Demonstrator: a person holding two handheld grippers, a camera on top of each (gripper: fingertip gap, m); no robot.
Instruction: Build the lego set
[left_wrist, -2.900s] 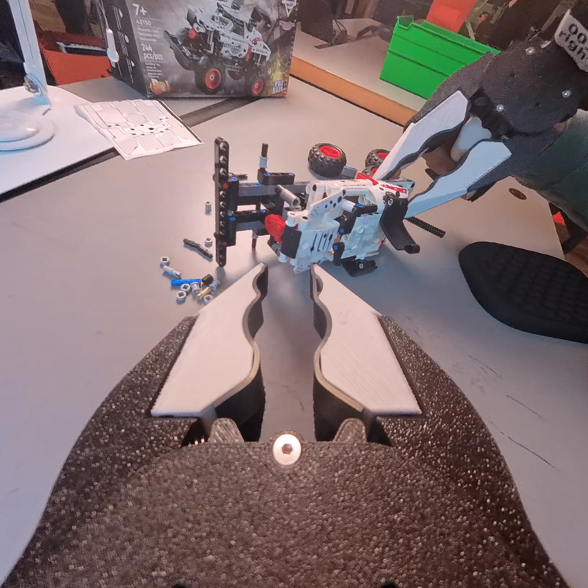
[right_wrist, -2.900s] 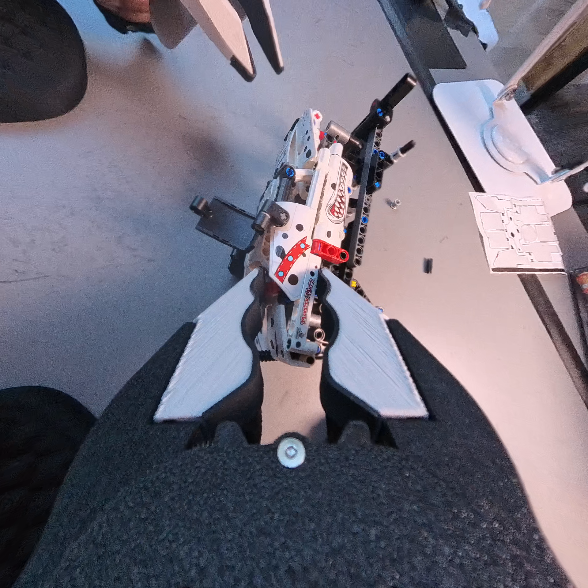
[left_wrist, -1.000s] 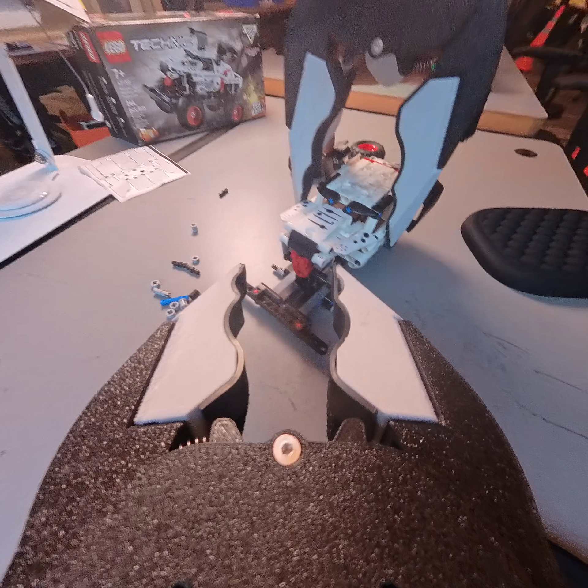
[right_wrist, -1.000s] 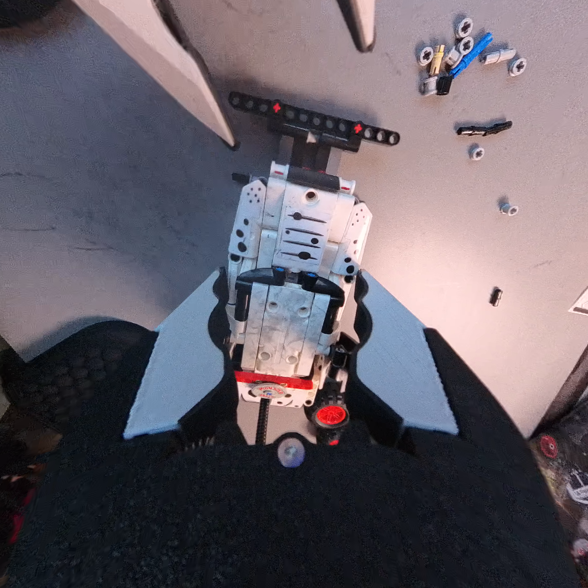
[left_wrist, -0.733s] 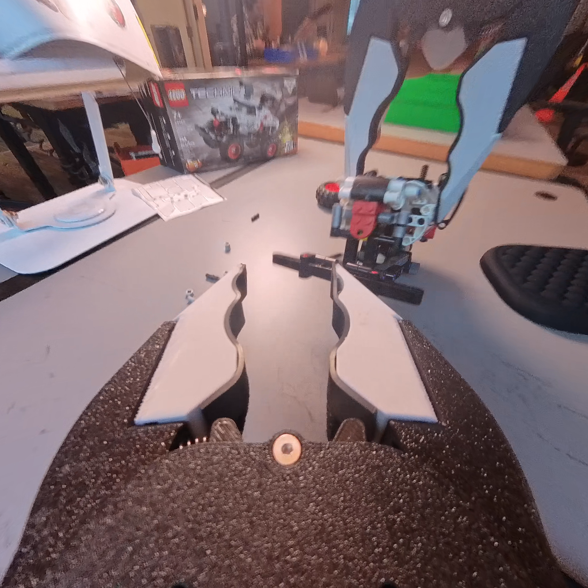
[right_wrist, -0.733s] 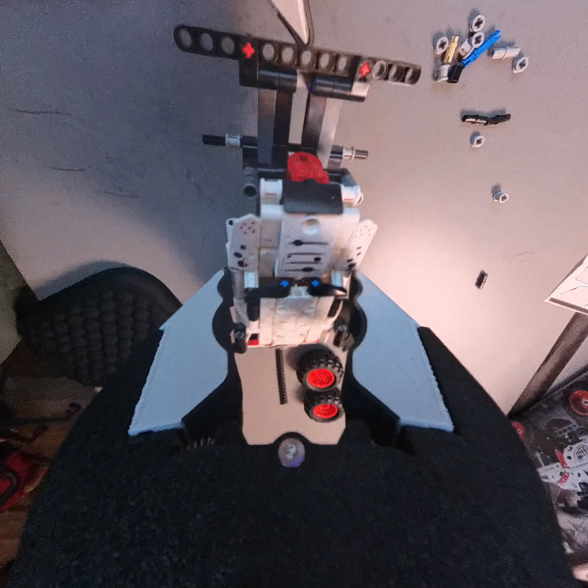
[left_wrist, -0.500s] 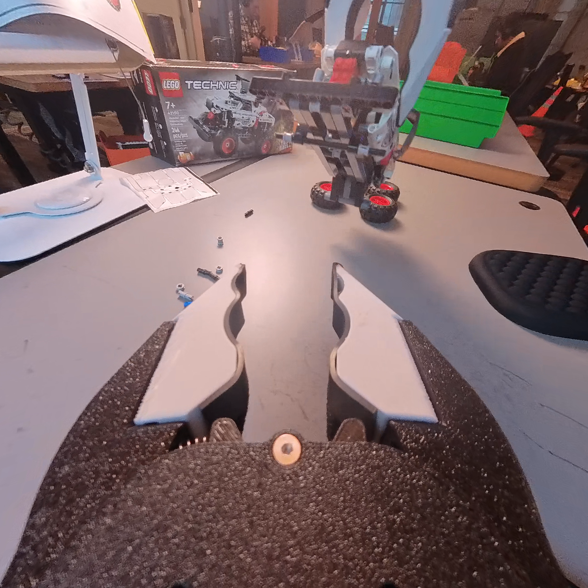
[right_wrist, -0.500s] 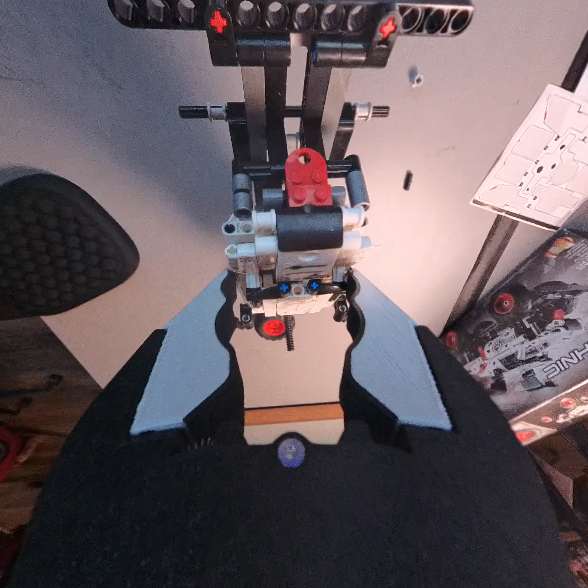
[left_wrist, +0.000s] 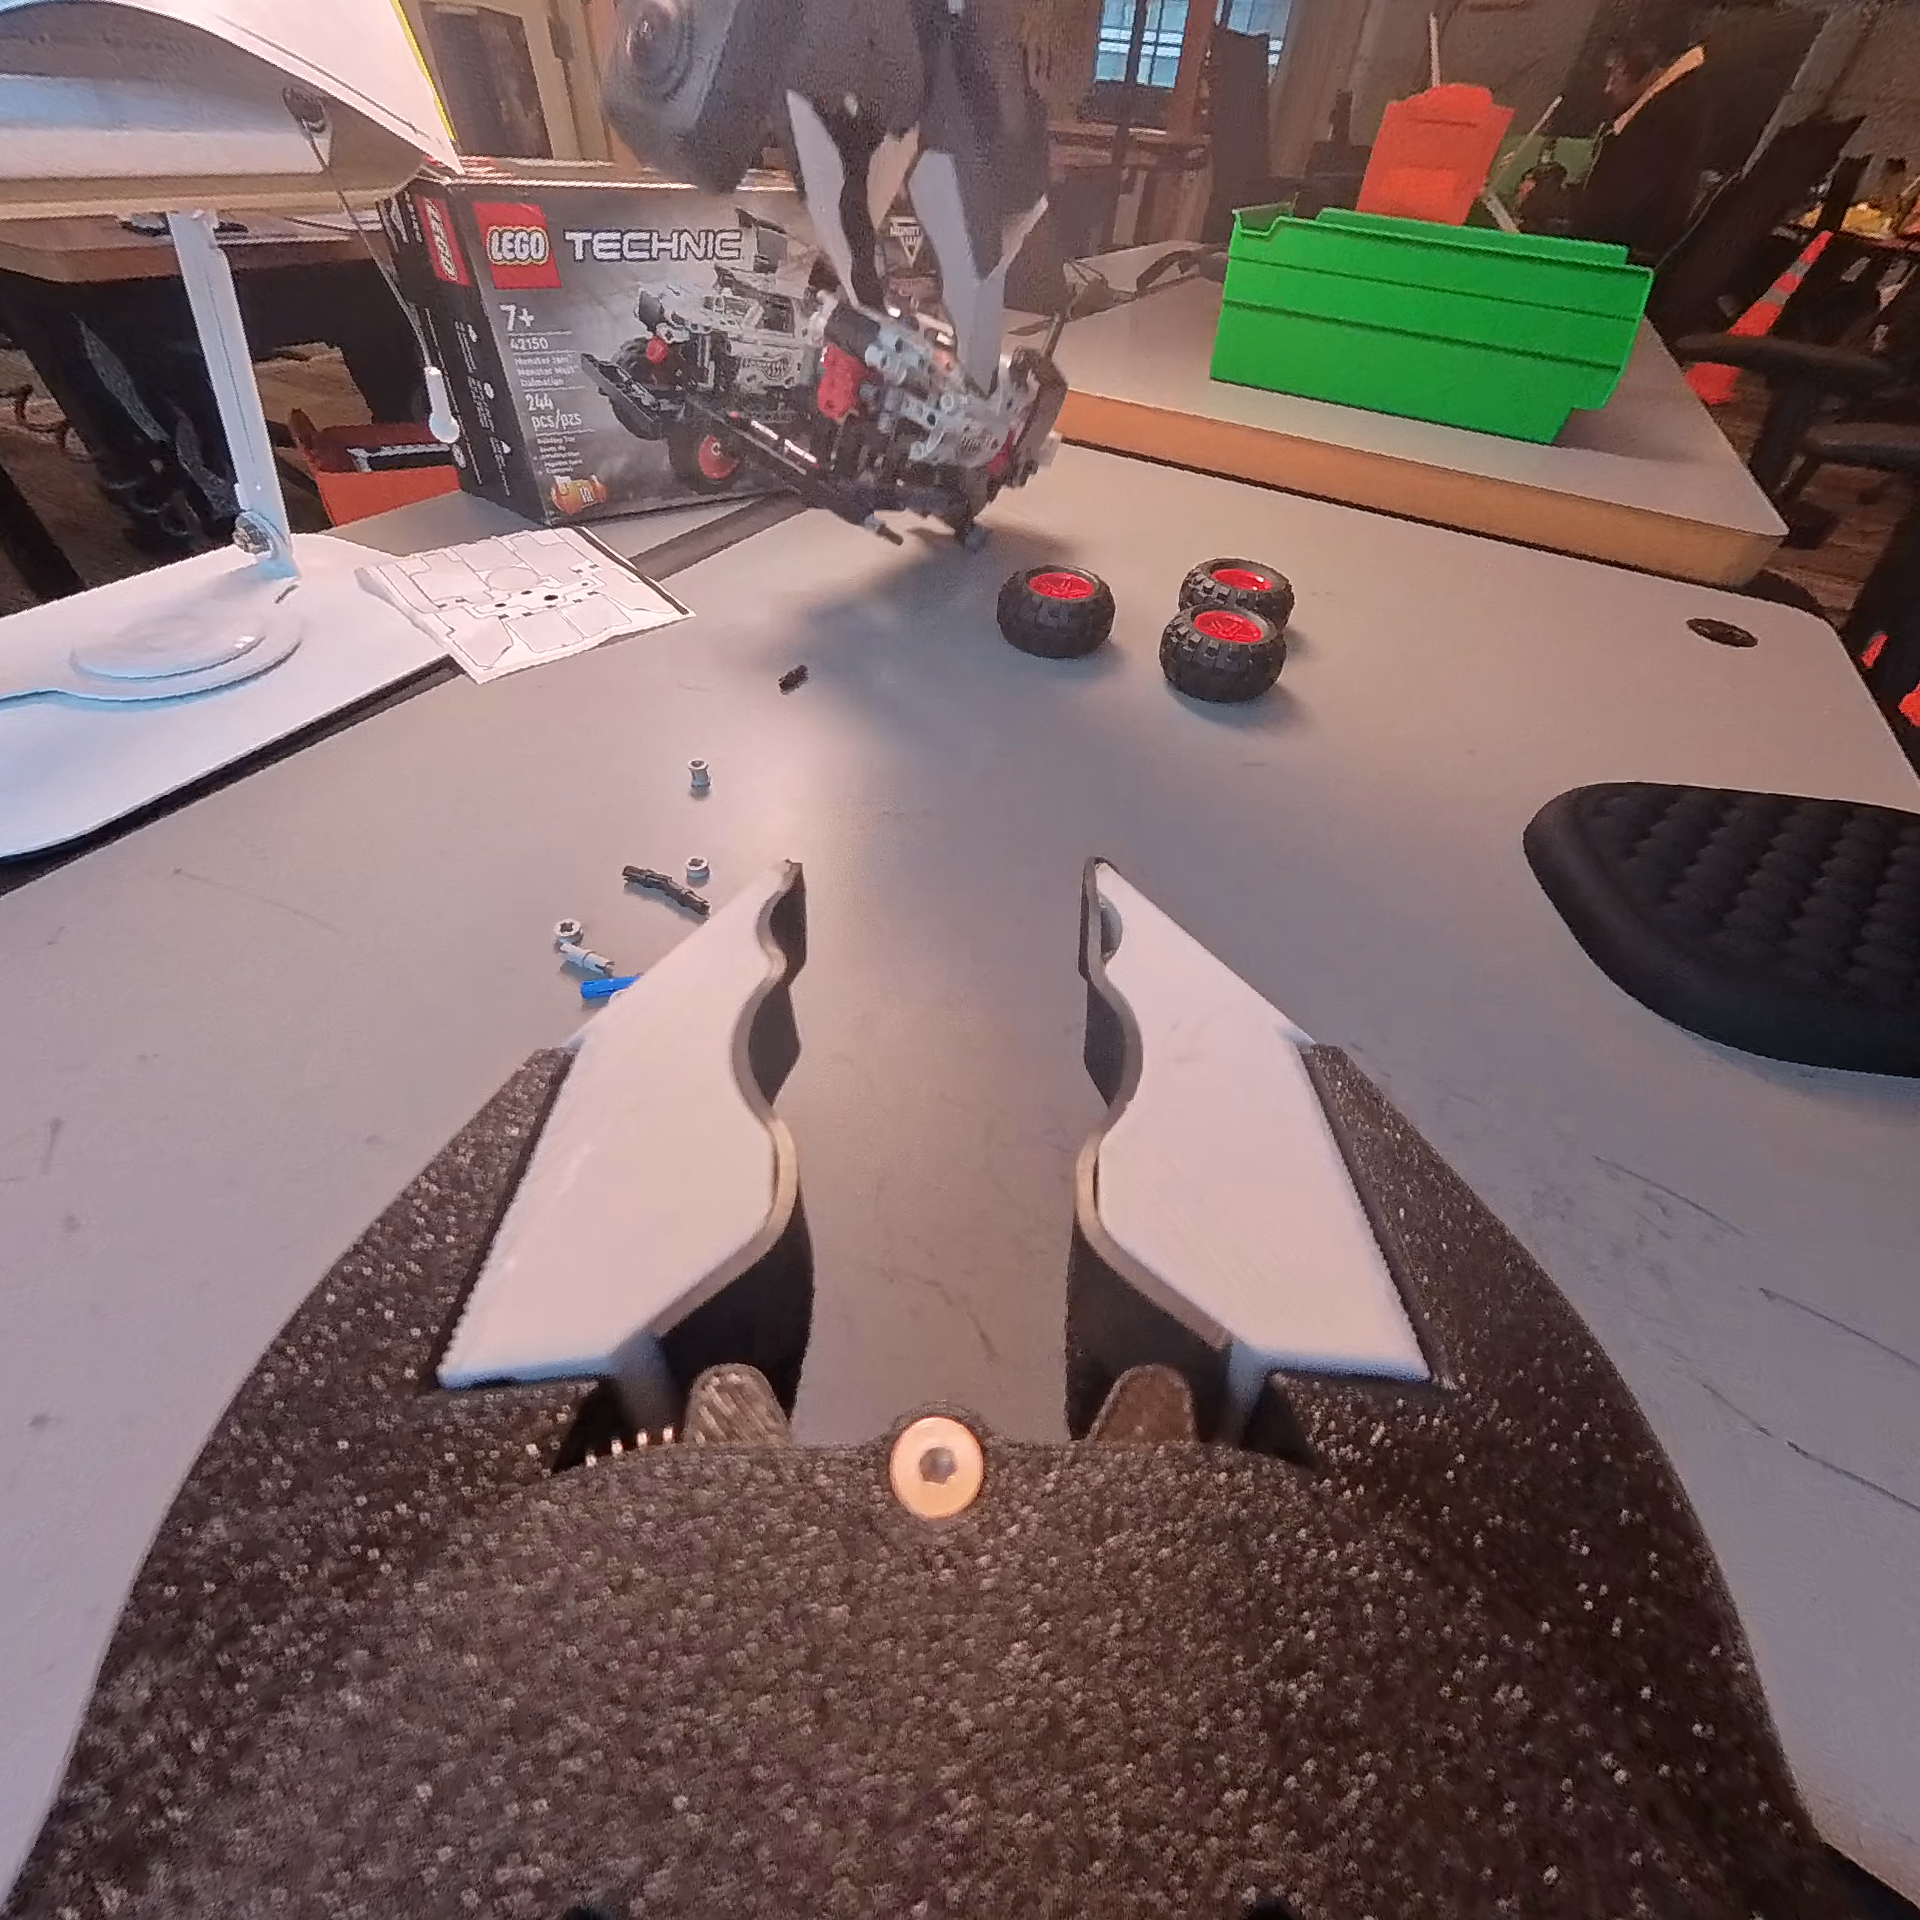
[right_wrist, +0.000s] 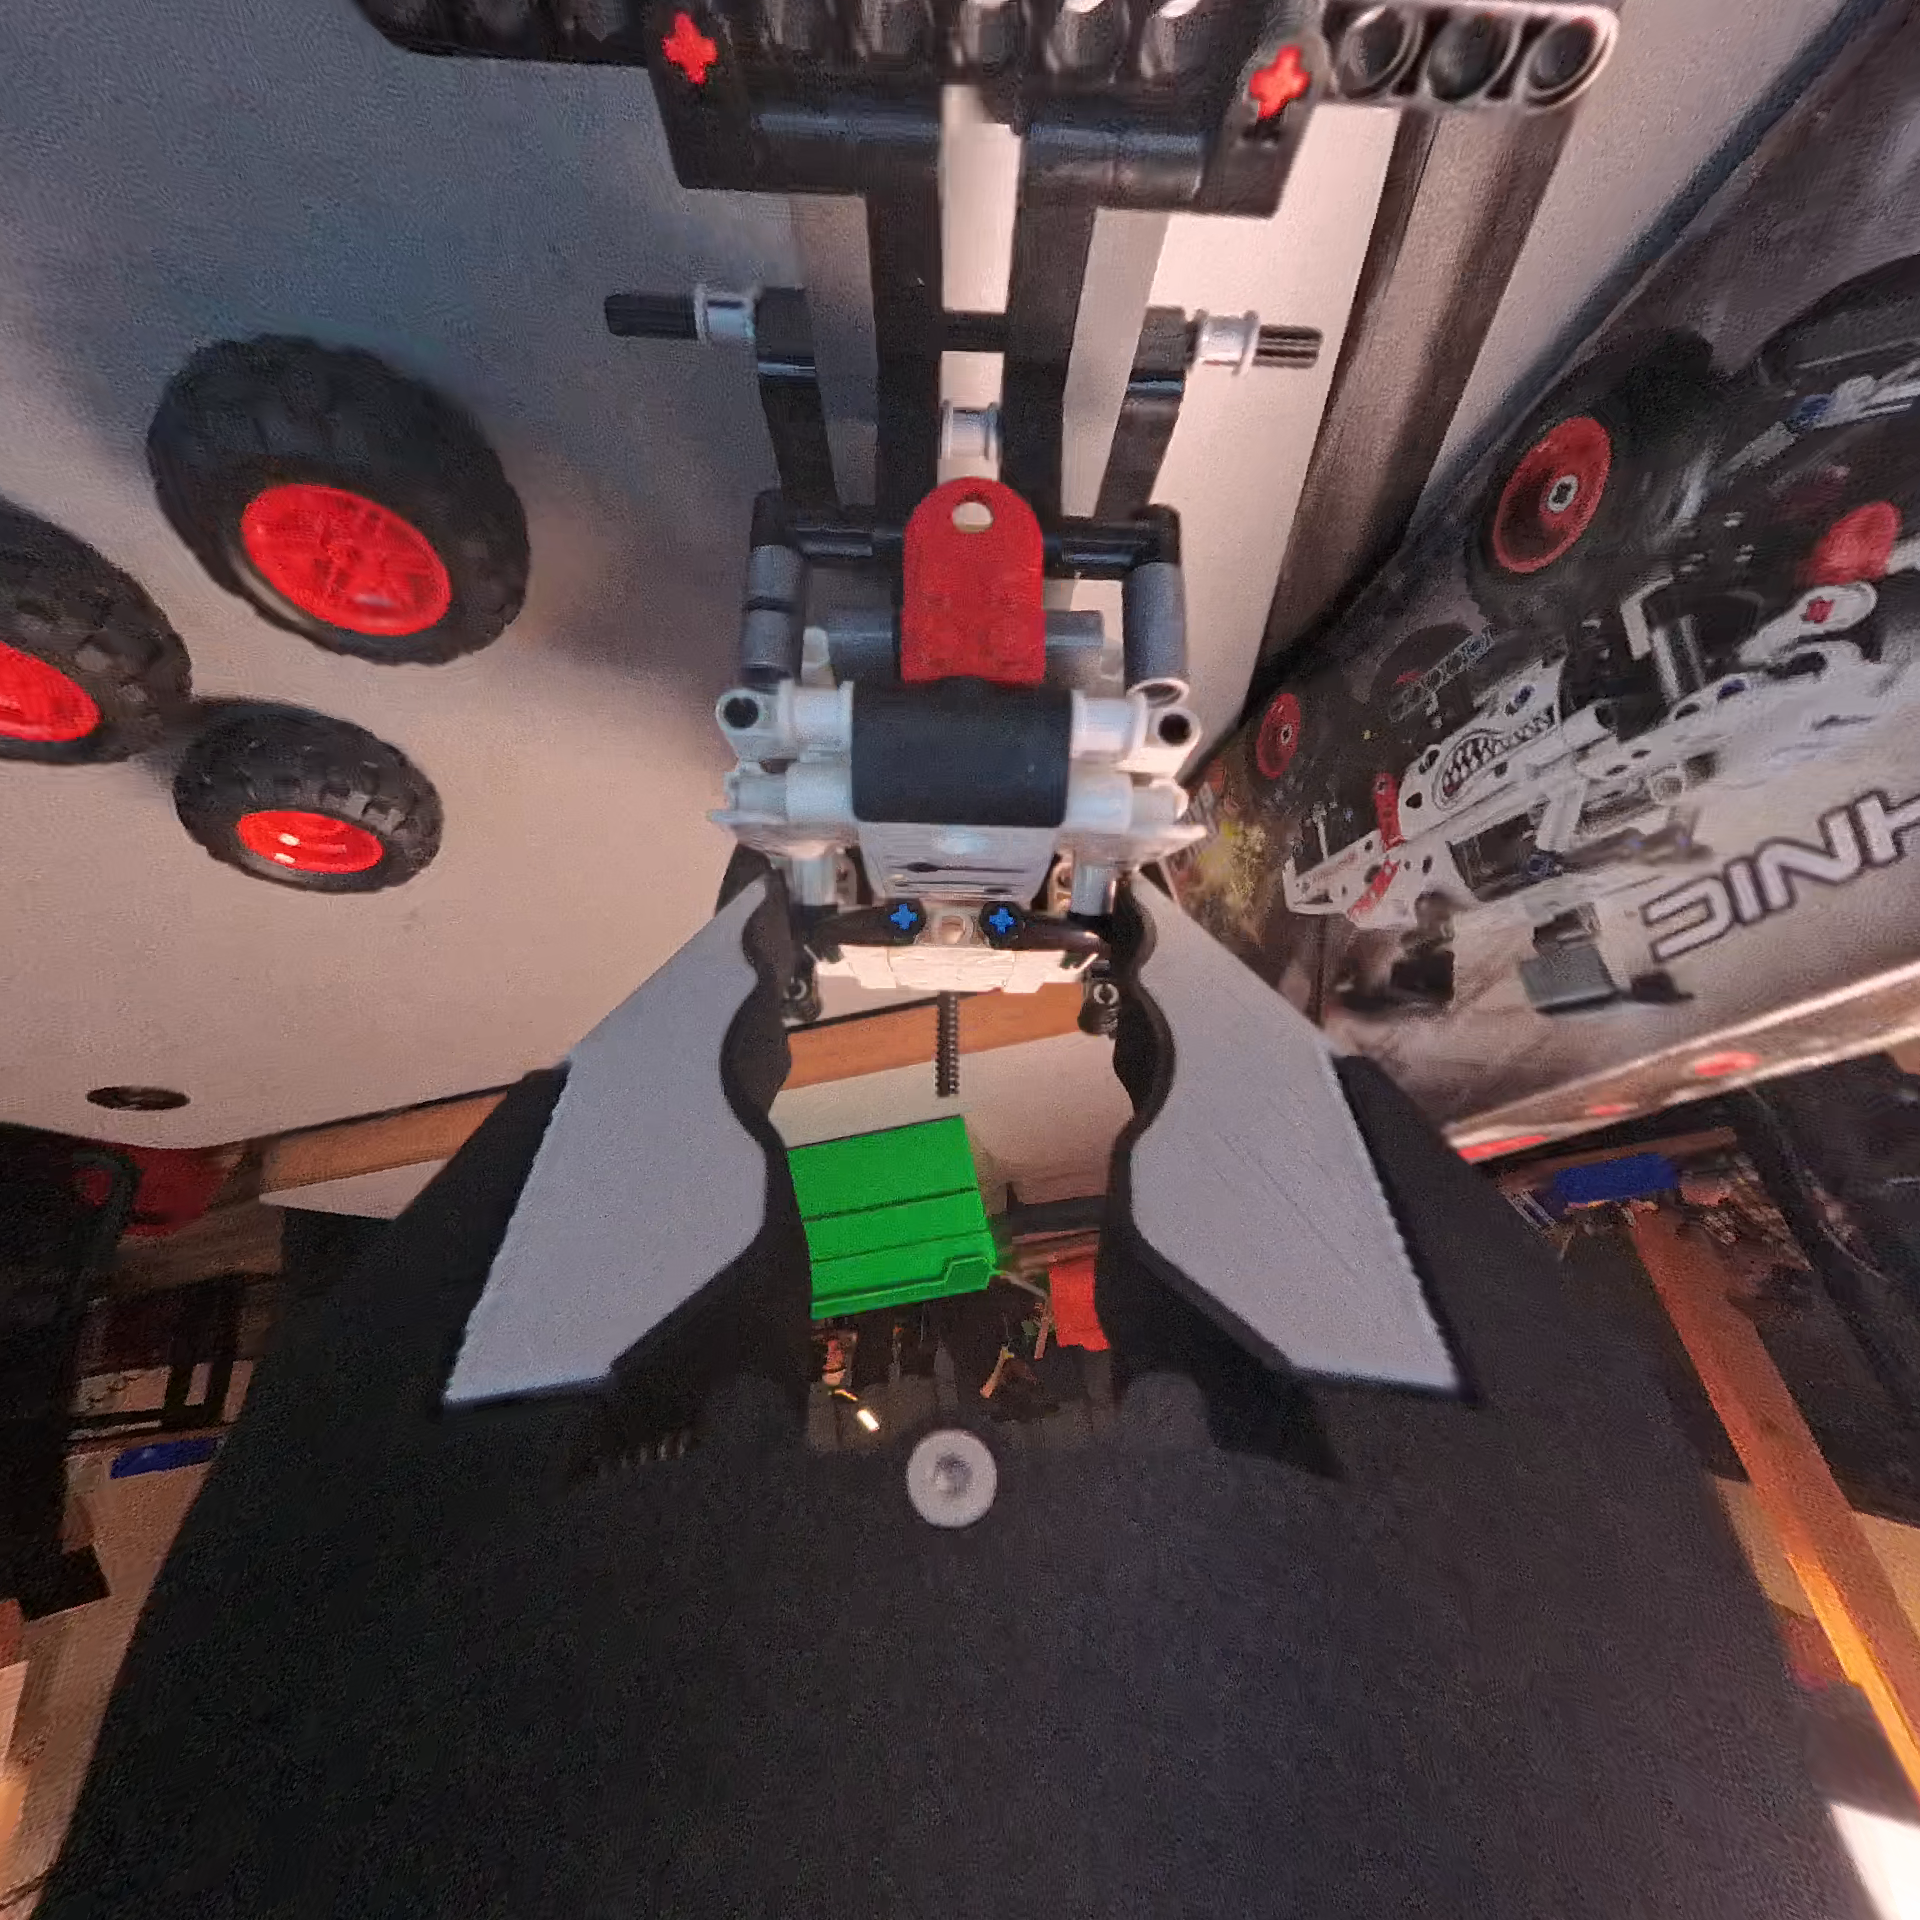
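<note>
My right gripper (right_wrist: 951, 914) is shut on the rear of the white, black and red Lego truck body (right_wrist: 966, 727) and holds it in the air, chassis beams pointing away. In the left wrist view the right gripper (left_wrist: 904, 208) hangs the truck body (left_wrist: 904, 416) tilted just above the far table, in front of the Lego box (left_wrist: 582, 343). Three loose black wheels with red hubs (left_wrist: 1221, 649) lie right of it; they also show in the right wrist view (right_wrist: 343, 499). My left gripper (left_wrist: 940, 883) is open and empty, low over the near table.
Small loose pins and connectors (left_wrist: 644, 925) lie left of my left fingers. A sticker sheet (left_wrist: 520, 603) and a white lamp base (left_wrist: 177, 644) sit far left. A black padded rest (left_wrist: 1745, 925) is at right. A green bin (left_wrist: 1423, 312) stands on the far table. My hands' fingertips stand some 35 centimetres from each other.
My right gripper has lifted the truck body off the table and carried it away to the far side, near the box and wheels. My left gripper has stayed open and empty.
</note>
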